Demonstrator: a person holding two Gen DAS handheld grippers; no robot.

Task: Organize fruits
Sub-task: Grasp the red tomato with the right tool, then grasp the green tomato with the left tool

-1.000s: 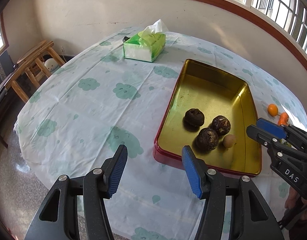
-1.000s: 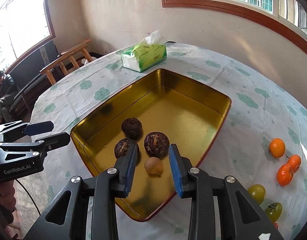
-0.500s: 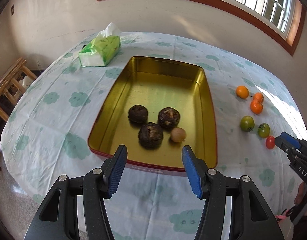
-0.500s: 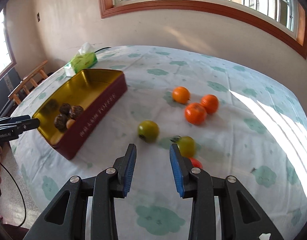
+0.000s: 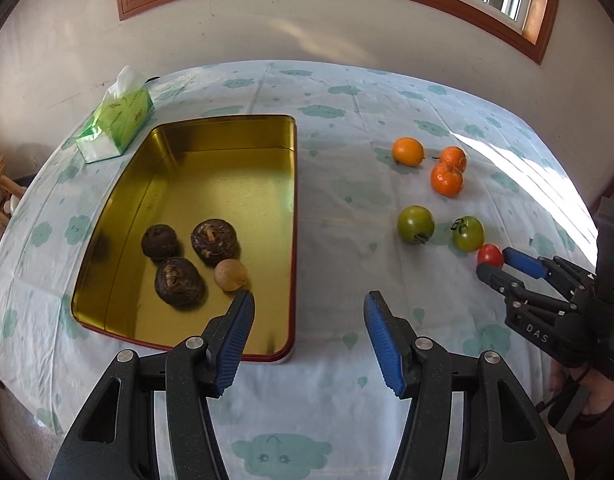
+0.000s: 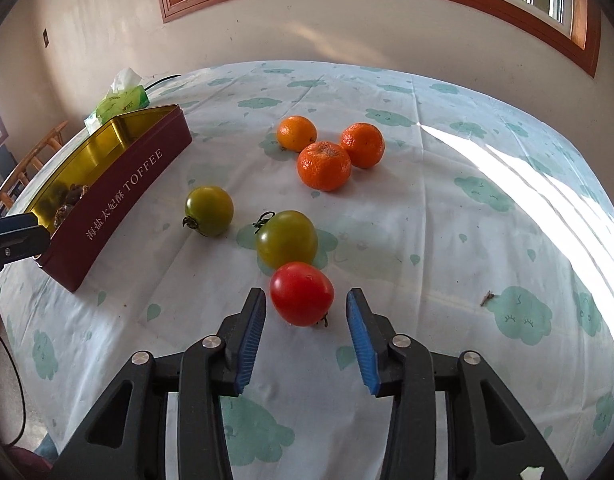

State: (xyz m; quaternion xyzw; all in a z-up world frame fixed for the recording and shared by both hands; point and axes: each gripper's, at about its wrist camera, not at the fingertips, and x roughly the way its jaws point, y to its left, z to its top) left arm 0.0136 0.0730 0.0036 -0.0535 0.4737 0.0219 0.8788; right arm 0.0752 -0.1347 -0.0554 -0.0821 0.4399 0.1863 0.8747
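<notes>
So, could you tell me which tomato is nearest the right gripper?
The red tomato, just ahead of the open right gripper; both green tomatoes lie farther away.

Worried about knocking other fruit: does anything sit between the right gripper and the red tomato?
Nothing visible does. The right gripper is open with the red tomato just ahead of its fingertips. The nearest green tomato sits behind the red one, beyond it.

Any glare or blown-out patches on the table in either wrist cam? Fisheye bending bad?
Right wrist: a sunlight band washes out the tablecloth to the right, well clear of the red tomato; the window frame bows heavily. Left wrist: the same patch sits at far right, and the gold tin floor shows dark reflections; its edges curve.
</notes>
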